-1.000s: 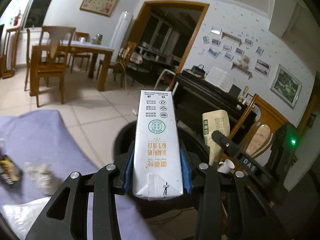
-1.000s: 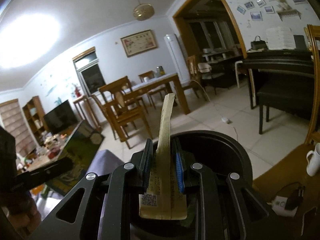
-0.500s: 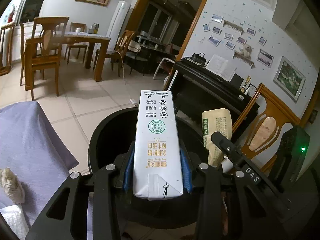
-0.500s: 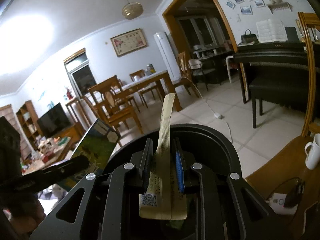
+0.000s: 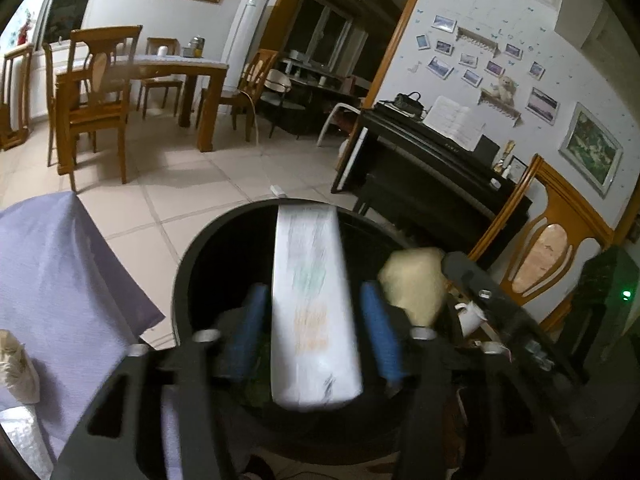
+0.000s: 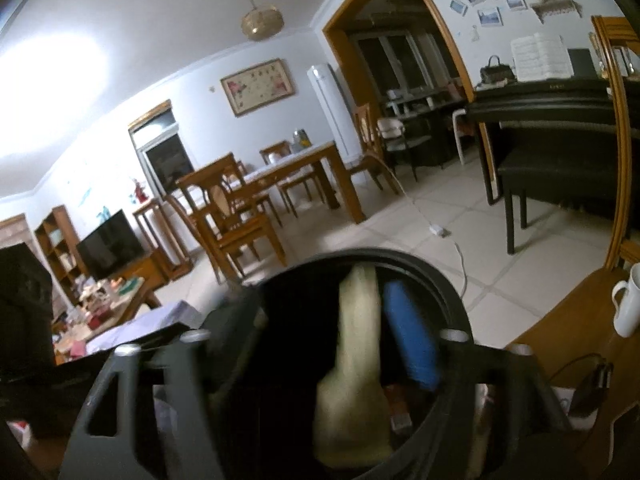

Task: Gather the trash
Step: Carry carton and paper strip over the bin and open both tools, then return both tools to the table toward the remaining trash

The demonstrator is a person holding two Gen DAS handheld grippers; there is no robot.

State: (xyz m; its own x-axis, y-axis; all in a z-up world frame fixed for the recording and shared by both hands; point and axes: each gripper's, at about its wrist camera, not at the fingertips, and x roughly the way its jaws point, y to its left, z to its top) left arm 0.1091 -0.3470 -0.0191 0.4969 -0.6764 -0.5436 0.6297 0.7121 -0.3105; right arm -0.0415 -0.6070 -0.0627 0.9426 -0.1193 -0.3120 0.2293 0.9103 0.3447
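Note:
A round black trash bin [image 5: 192, 280] stands right below both grippers; it also shows in the right wrist view [image 6: 448, 280]. My left gripper [image 5: 312, 320] is open over it, with gaps between its blue pads [image 5: 248, 328] and a blurred white milk carton [image 5: 312, 312] that is loose between them. My right gripper [image 6: 332, 328] is open too, and a blurred beige packet [image 6: 352, 360] drops away from its blue pad [image 6: 408, 336] into the bin. The packet also shows in the left wrist view [image 5: 412, 284].
A table with a purple cloth [image 5: 60, 280] is at the left with crumpled wrappers [image 5: 16, 364] on it. A white mug [image 6: 628, 304] sits on a wooden surface at the right. A black piano [image 5: 432, 176], wooden chairs and a dining table [image 5: 160, 72] stand beyond on the tiled floor.
Both grippers have opened over the bin. The milk carton and the beige packet were let go and are blurred in motion, dropping into the bin.

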